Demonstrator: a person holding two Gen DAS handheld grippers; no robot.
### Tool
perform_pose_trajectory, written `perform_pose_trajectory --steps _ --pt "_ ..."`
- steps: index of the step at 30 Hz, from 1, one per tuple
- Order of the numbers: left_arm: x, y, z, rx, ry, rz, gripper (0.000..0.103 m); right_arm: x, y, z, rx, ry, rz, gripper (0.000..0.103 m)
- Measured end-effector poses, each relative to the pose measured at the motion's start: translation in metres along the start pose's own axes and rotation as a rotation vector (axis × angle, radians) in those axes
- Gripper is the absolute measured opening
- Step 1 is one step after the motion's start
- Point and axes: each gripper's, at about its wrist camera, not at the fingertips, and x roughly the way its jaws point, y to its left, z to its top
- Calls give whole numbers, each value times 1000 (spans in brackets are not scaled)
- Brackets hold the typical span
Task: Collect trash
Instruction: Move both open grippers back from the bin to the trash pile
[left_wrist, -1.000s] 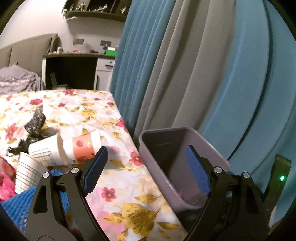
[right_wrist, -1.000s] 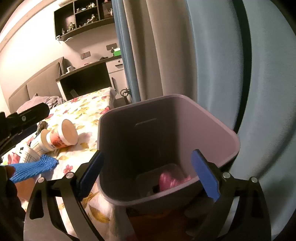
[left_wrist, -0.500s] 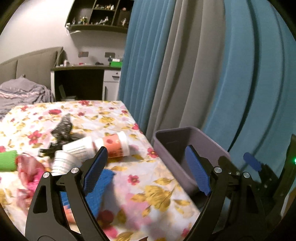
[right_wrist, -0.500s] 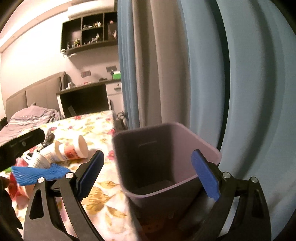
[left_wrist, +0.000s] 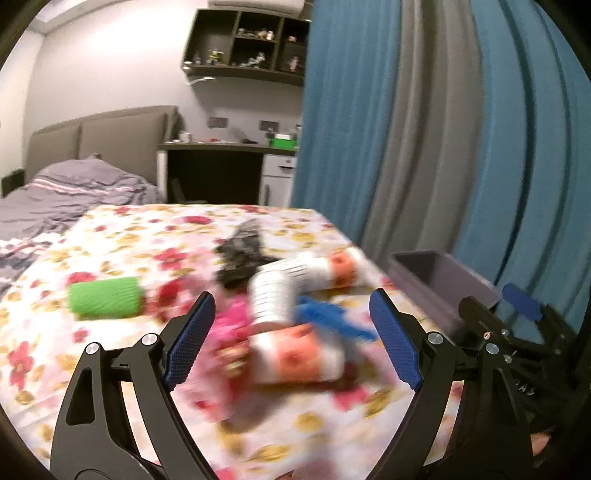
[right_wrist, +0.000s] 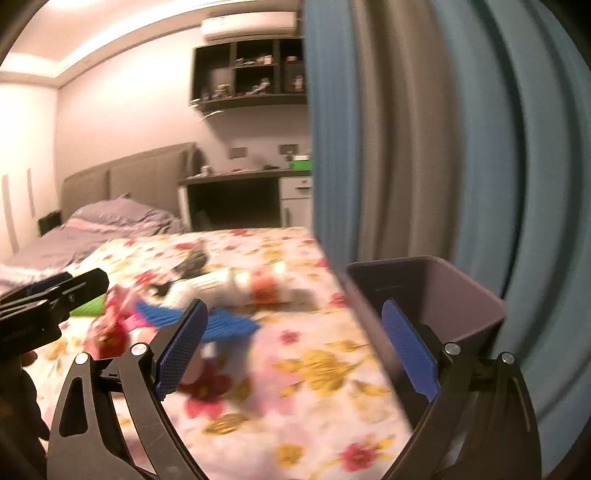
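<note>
Trash (left_wrist: 291, 317) lies heaped on the flowered bedspread (left_wrist: 122, 236), blurred in both views.

Left wrist view: bin (left_wrist: 439, 280) as landmark. The bin stands off the bed's edge, against the blue and grey curtain (left_wrist: 424, 129). Left of the bin: paper cups (left_wrist: 295, 291), one with an orange band, lying on their sides. A blue net sleeve (left_wrist: 332, 317) lies between cups and bin. A black bag (left_wrist: 240, 258) sits beyond the cups, farther from the bin. Pink wrapper (left_wrist: 232, 325) and green roll (left_wrist: 107, 299) lie farthest left of the bin. Left gripper (left_wrist: 291, 343) spread wide, nothing between its pads, over the heap. Right gripper (left_wrist: 517, 321) shows just in front of the bin.

Right wrist view: bin (right_wrist: 428, 291) at right, its near wall behind the right-hand pad. Cups (right_wrist: 240, 284) and blue net sleeve (right_wrist: 221, 321) lie left of the bin on the bedspread (right_wrist: 314, 369). Right gripper (right_wrist: 295, 350) wide apart, empty. Left gripper (right_wrist: 51, 295) enters at the far left, well apart from the bin.
</note>
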Motion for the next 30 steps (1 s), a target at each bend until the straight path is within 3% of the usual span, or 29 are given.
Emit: perform_pose_trajectory --steps 8,17,23,30 --pt "-19 61 -32 -44 27 106 84 19 61 -15 -110 59 89 91" --pt "-13 78 -44 -80 58 85 84 43 79 -17 -124 105 81 78" --pt "2 73 -51 -68 99 66 84 54 81 -17 -132 133 89 61" --pt "21 71 -54 -70 153 39 84 61 79 -16 -131 158 114 30"
